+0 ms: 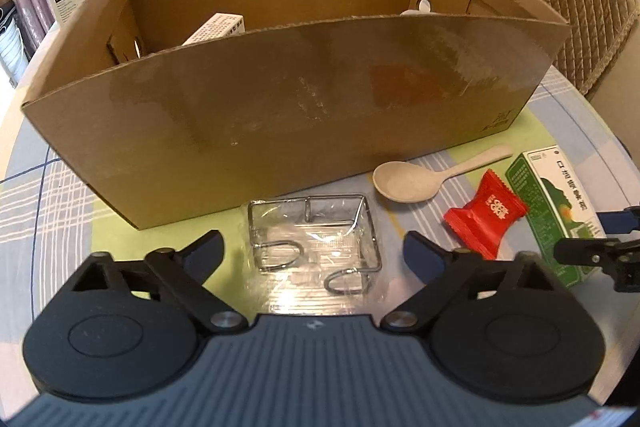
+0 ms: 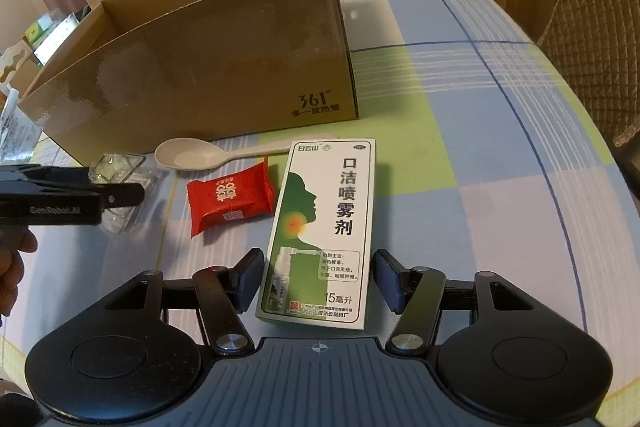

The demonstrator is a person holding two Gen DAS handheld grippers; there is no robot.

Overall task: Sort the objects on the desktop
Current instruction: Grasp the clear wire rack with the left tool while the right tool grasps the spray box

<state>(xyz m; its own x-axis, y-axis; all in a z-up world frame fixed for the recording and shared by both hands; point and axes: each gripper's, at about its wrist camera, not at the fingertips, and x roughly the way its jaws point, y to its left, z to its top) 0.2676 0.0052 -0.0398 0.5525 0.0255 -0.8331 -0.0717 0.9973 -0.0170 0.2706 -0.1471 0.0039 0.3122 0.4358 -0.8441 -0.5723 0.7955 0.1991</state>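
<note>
Four things left: a wire rack in clear wrap (image 1: 314, 241), a spoon (image 1: 404, 181), a red candy packet (image 1: 486, 213) and a green-and-white spray box (image 2: 324, 233) lie in a row on the checked tablecloth (image 2: 460, 75), all just in front of the cardboard box (image 1: 288, 99).
Step in hand: I am lining both tools up for a pick, one item each; nothing is lifted yet.
Left gripper (image 1: 314, 247): jaws spread wide to either side of the wire rack, pads clear of it. The wrap is see-through, so I may be misjudging where its edges end.
Right gripper (image 2: 318, 281): jaws half spread around the near end of the spray box. The left pad sits just beside the carton's edge and the right pad stands a little off, so I judge it not yet gripped.
Inside the cardboard box: a white carton (image 1: 216, 29) leans at the back left, so some sorting looks done.
Next move, left: I would lower, close on the rack's wire sides rather than the slippery wrap, then lift over the near wall.
Next move, right: I would close squarely across the carton's width, raise it level and clear the wall before letting go.
</note>
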